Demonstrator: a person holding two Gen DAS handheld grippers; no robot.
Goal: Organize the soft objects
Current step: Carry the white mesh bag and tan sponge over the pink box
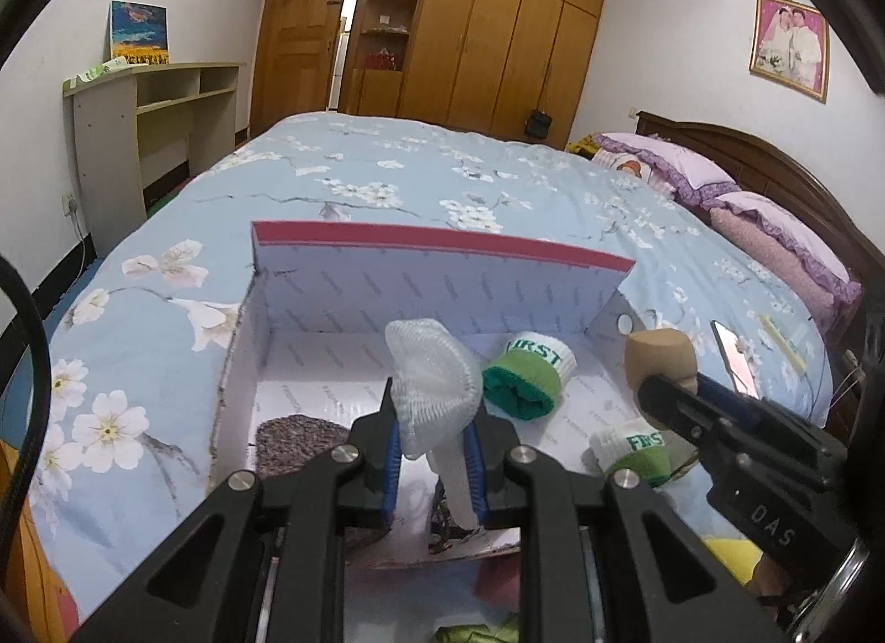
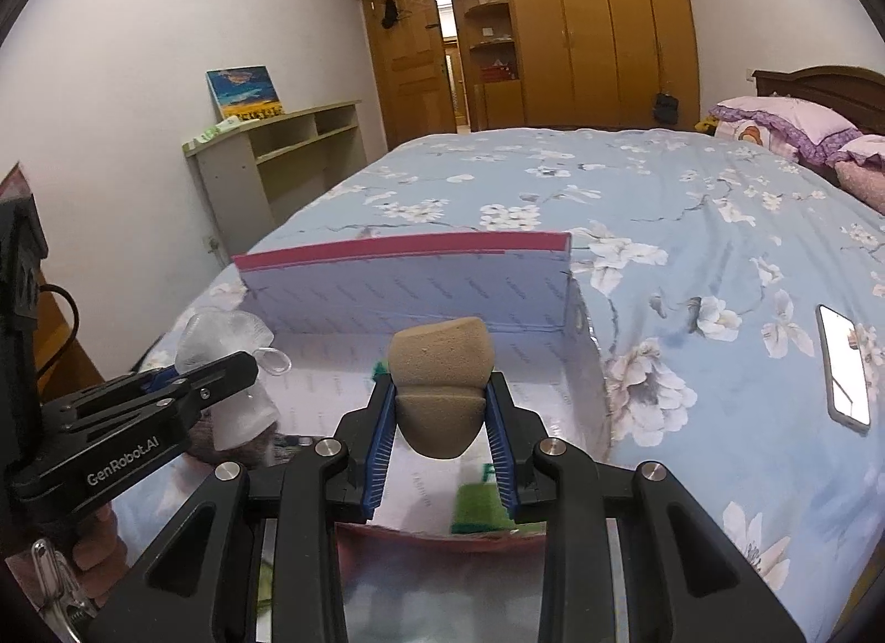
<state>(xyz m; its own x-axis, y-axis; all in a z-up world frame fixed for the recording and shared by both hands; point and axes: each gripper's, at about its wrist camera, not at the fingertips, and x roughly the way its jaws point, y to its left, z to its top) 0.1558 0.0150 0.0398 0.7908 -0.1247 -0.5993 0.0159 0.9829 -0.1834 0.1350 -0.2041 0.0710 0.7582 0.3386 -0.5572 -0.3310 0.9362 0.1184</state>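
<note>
White mesh pouf is pinched in left gripper jaws over open box on bed. Right gripper jaws clamp tan sponge; green-white rolls lie inside at 1 o'clock.

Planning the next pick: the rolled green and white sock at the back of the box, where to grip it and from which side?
Grip the green and white sock roll across its middle, from above. It lies on its side on the box floor, a fat soft cylinder, so the fingers can close on its rounded flanks. The raised lid blocks the far side; a second roll lies nearer.
</note>
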